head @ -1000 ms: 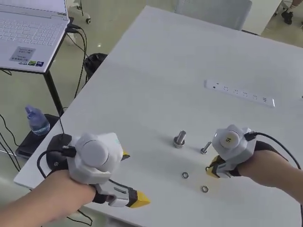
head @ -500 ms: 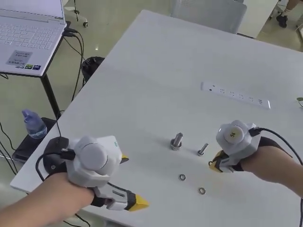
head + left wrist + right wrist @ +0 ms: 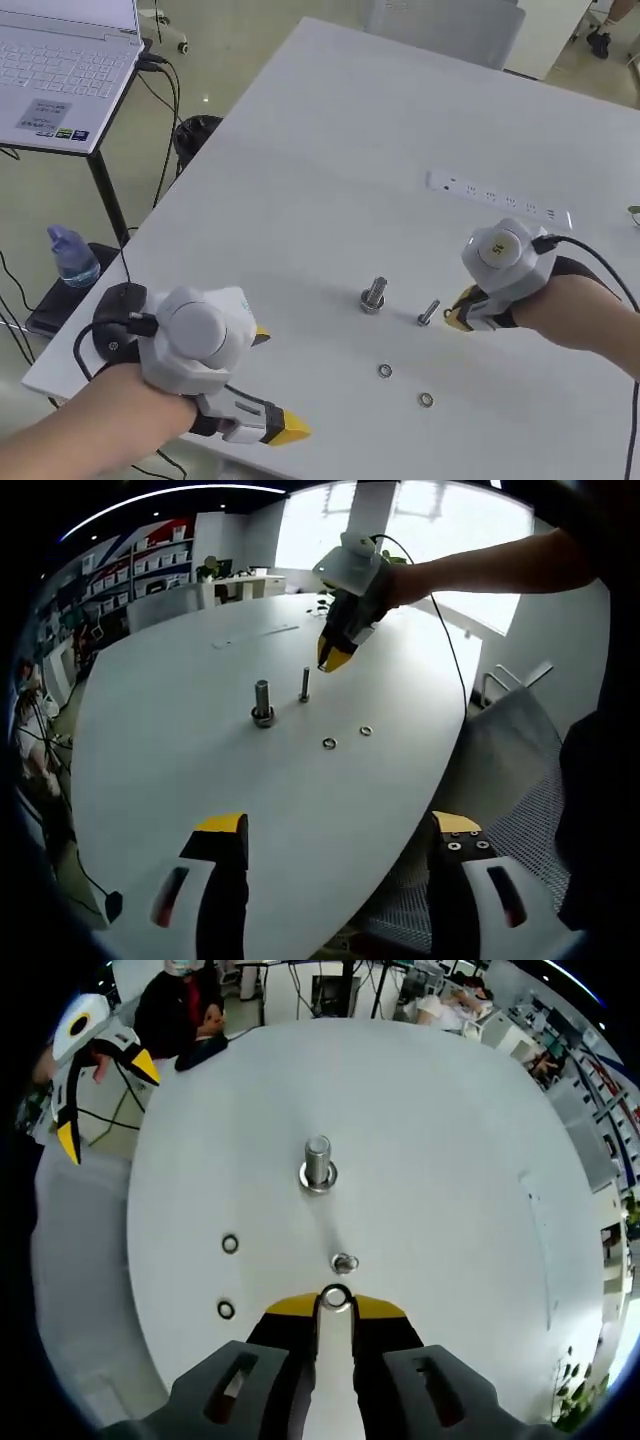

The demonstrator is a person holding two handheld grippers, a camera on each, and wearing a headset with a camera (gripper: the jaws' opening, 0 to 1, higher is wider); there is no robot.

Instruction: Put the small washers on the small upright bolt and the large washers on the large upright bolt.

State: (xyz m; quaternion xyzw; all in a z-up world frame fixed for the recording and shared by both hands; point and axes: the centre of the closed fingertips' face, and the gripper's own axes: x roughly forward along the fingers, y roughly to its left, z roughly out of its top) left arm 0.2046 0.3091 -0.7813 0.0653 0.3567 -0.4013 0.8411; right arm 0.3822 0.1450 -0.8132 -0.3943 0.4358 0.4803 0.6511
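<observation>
A white worktop [image 3: 330,150] seen from above; I hold a gripper in each hand.

At the far left, off the worktop, an open laptop [image 3: 60,70] sits on a stand, with a water bottle [image 3: 75,255] on the floor below it.

My left gripper [image 3: 340,825] hangs over the near left edge of the worktop. Its yellow-tipped jaws are spread wide, hold nothing, and are well apart from the work.

Near the middle, the large bolt [image 3: 374,295] stands upright on its head. I cannot tell whether a washer already lies at its base.

Nearer to me, two loose washers [image 3: 385,371] lie flat on the worktop, apart from each other. They are too small for me to tell their sizes.

Just right of the large bolt stands the small bolt [image 3: 430,313], also upright.

My right gripper [image 3: 335,1305] has its tips just beside this bolt. Its jaws are pressed almost together, pinching a washer [image 3: 335,1297] by its rim. In the right gripper view the ring sits just short of the bolt's top, not yet over it.

Beyond, a white power strip [image 3: 500,198] lies on the worktop.

I judge the step in hand to be threading this washer onto the small bolt. The next move calls for centring the hole over the bolt's tip and keeping the ring level. It then calls for lowering the ring and spreading the jaws so it drops down the shaft.
</observation>
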